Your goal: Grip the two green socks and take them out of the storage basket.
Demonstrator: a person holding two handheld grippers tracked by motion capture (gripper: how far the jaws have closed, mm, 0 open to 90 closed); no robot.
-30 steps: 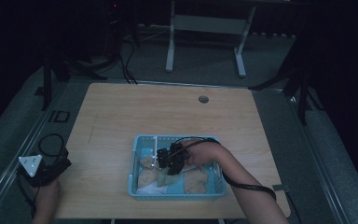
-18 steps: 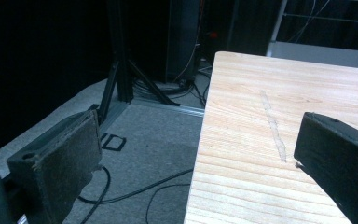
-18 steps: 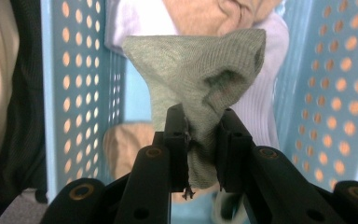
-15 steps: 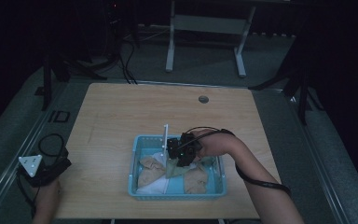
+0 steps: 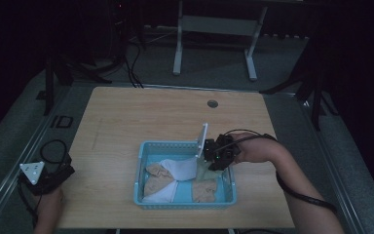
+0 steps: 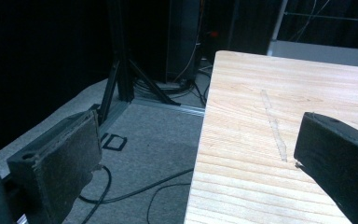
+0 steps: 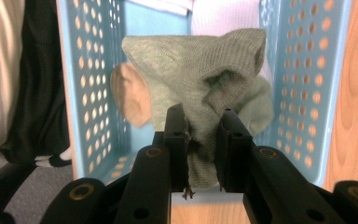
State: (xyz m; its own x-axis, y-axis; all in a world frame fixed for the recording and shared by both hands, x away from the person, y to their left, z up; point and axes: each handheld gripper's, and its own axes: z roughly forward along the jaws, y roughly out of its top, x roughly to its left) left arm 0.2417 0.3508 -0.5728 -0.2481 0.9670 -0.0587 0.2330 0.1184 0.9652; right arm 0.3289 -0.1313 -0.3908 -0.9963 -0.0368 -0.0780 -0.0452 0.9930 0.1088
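The right gripper [image 7: 201,135] has its jaws pinched narrow on a grey-green sock [image 7: 200,79], which hangs bunched from the pads above the right end of the blue basket [image 5: 141,161]. In the high view that gripper [image 5: 209,158] hovers just over the basket's far right corner, with the sock [image 5: 203,171] drooping toward the basket floor. By my reading, the job is emptying socks out of the basket, and it is at an early stage: 1 sock is lifted but not clear of the rim, and nothing lies out on the table [image 5: 126,117] so far. Left inside are a white sock [image 5: 180,168], a tan sock at the left [image 5: 157,175] and another tan one near the right front [image 5: 205,190], plus more white cloth at the near side. The left gripper [image 5: 41,175] rests at the near left edge of the table, its jaws spread wide and holding nothing; the left gripper view looks along the table's left edge, with floor and cables beyond it. For room, the whole far half of the table is bare wood, and so is the strip to the right of the basket, though that strip is narrow before the table's right edge. The perforated basket wall [image 7: 93,70] stands close beside the hanging sock, so the toe could catch on the rim if carried sideways too low.
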